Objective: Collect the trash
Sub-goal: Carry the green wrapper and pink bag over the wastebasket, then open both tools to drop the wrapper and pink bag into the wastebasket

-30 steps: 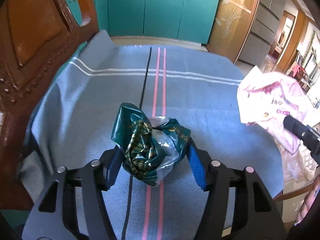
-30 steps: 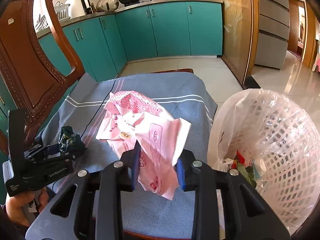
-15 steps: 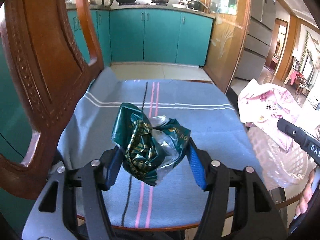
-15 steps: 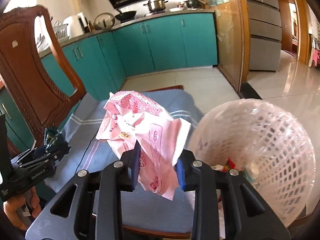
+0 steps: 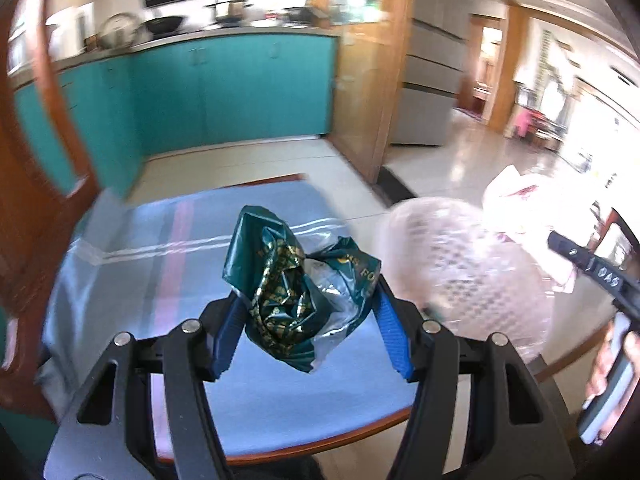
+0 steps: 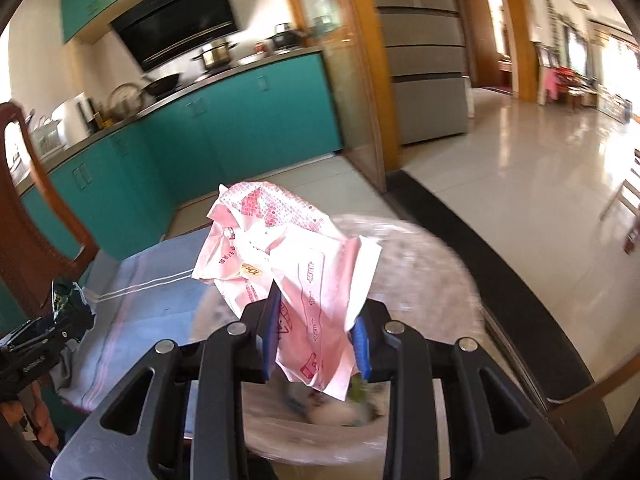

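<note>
The left hand-held gripper (image 5: 308, 328) clamps a crumpled green wrapper (image 5: 296, 284) above the cloth-covered tabletop (image 5: 160, 264), near its right edge. The right hand-held gripper (image 6: 316, 340) grips a pink wrapper (image 6: 296, 264) directly over the lined white bin (image 6: 440, 280) beside that edge.

Crinkled glossy green foil wrapper (image 5: 296, 284); crumpled matt pink-printed paper wrapper (image 6: 292, 264); matt blue woven cloth (image 5: 160, 272) over the surface; white plastic mesh basket (image 5: 468, 276); matt black plastic tongs (image 5: 310, 332); glossy floor tiles (image 6: 520, 184).
</note>
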A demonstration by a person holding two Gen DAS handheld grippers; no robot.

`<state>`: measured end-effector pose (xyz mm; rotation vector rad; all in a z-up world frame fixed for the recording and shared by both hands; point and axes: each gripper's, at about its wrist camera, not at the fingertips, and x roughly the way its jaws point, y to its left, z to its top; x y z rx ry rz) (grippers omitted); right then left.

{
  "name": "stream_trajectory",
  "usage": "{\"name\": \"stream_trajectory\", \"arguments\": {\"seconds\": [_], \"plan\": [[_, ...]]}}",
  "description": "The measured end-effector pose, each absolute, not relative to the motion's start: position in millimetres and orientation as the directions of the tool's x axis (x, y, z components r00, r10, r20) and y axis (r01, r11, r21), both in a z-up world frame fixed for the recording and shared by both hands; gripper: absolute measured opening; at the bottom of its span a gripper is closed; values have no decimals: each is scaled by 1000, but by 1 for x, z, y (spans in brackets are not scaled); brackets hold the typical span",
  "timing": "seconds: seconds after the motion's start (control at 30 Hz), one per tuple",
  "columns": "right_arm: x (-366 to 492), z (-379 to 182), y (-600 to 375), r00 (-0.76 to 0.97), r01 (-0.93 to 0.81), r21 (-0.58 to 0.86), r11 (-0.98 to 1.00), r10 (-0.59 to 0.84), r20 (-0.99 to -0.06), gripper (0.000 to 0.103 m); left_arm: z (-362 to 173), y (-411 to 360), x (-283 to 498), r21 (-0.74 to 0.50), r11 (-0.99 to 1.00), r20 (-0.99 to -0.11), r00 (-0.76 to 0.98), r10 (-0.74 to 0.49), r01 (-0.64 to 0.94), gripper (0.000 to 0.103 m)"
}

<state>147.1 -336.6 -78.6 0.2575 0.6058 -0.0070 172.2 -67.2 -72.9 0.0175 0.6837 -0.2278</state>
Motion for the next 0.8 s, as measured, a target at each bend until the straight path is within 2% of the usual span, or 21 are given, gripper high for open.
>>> {"name": "stream_trajectory", "arguments": {"seconds": [0.2, 0.27, 0.33, 0.37, 0.43, 0.57, 0.73, 0.8], "plan": [[127, -85, -377, 823, 170, 249, 953, 2, -568, 31, -84, -145, 196, -124, 908, -670, 641, -375, 401, 62], [122, -88, -386, 822, 191, 252, 949, -14, -570, 31, -93, -161, 203, -135, 892, -684, 610, -399, 432, 63], [119, -91, -390, 818, 207, 250, 946, -27, -575, 31, -102, -177, 207, -129, 877, -696, 588, -412, 463, 69], [119, -93, -391, 816, 212, 249, 945, -31, -578, 31, -106, -182, 209, -120, 874, -701, 583, -411, 471, 72], [121, -98, -392, 807, 217, 255, 942, -26, -591, 31, -112, -186, 210, -96, 879, -708, 589, -391, 467, 86], [128, -103, -383, 796, 183, 249, 951, 5, -605, 31, -115, -171, 209, -75, 909, -711, 617, -337, 410, 91], [151, -108, -354, 779, 121, 229, 966, 50, -625, 32, -102, -126, 198, -93, 956, -676, 687, -266, 280, 94], [158, -110, -347, 768, 108, 229, 967, 66, -637, 41, -98, -110, 190, -86, 968, -661, 714, -233, 237, 95]]}}
